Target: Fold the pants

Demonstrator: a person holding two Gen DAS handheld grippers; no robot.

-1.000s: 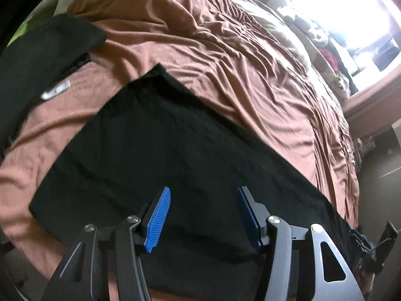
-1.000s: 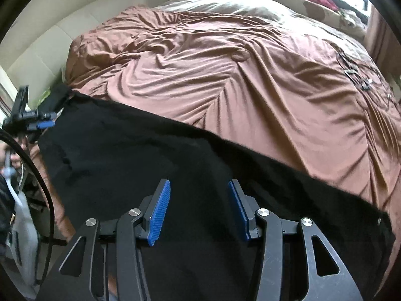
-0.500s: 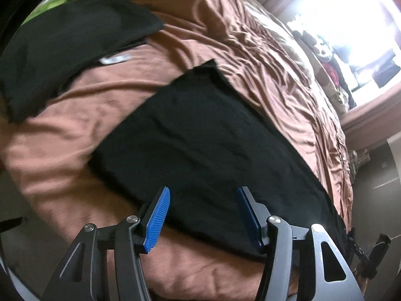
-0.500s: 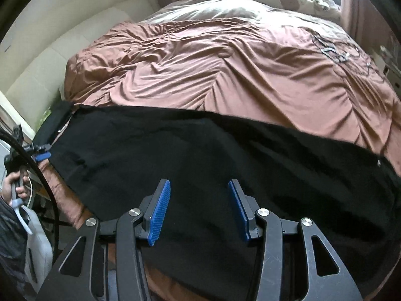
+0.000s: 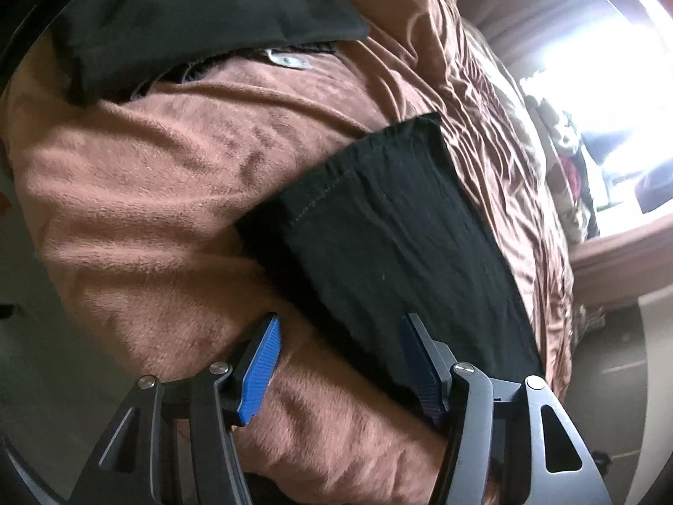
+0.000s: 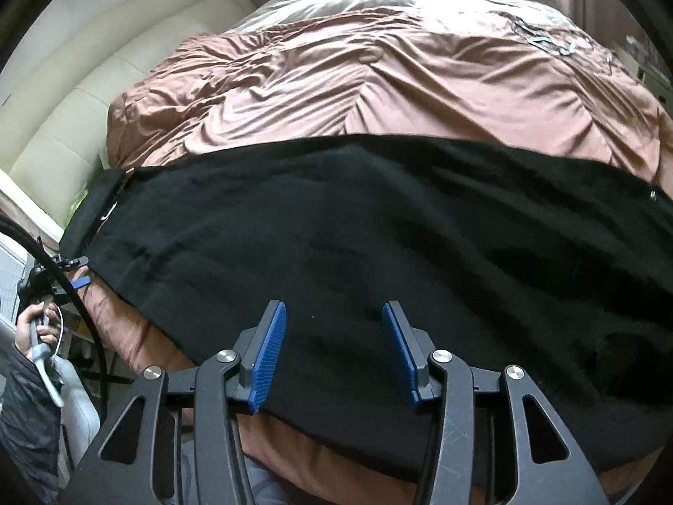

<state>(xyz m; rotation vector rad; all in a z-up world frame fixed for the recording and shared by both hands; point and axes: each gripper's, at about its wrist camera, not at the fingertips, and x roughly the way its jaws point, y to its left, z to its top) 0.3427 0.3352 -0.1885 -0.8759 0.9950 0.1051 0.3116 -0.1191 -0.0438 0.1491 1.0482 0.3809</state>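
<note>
Since half a second ago, the left gripper (image 5: 338, 362) has slid toward the cuff end of the pants (image 5: 391, 227), so more brown blanket (image 5: 168, 193) now shows under it. The right gripper (image 6: 332, 353) has come in lower over the pants (image 6: 378, 244), and the black cloth fills more of its view.

Both grippers are wide apart and hold nothing. The blue pads (image 5: 260, 372) of the left one sit over the near edge of the bed, with the side of the pant leg between them. The blue pads (image 6: 269, 353) of the right one hang over the middle of the pants.

The pants lie flat on the blanket (image 6: 378, 84), stretched along the near side of the bed. They are black and look doubled, one leg on top of the other. A line of stitches runs along the cuff (image 5: 319, 193). A tiny shiny dot (image 6: 653, 195) sits on the cloth at the far right end of the pants.

Past the cuff lies another dark cloth (image 5: 202, 21) with a small white tag (image 5: 286, 59). I cannot read the tag.

The blanket is soft and full of wrinkles. Beyond the pants, at the left, is a cream padded headboard (image 6: 84, 84). On the far side of the bed is a bright window (image 5: 610, 84) with blurry things heaped below it. A person's hand (image 6: 35, 328) holds the handle of the other gripper, left of the pants, beside a black cable (image 6: 71, 290).
</note>
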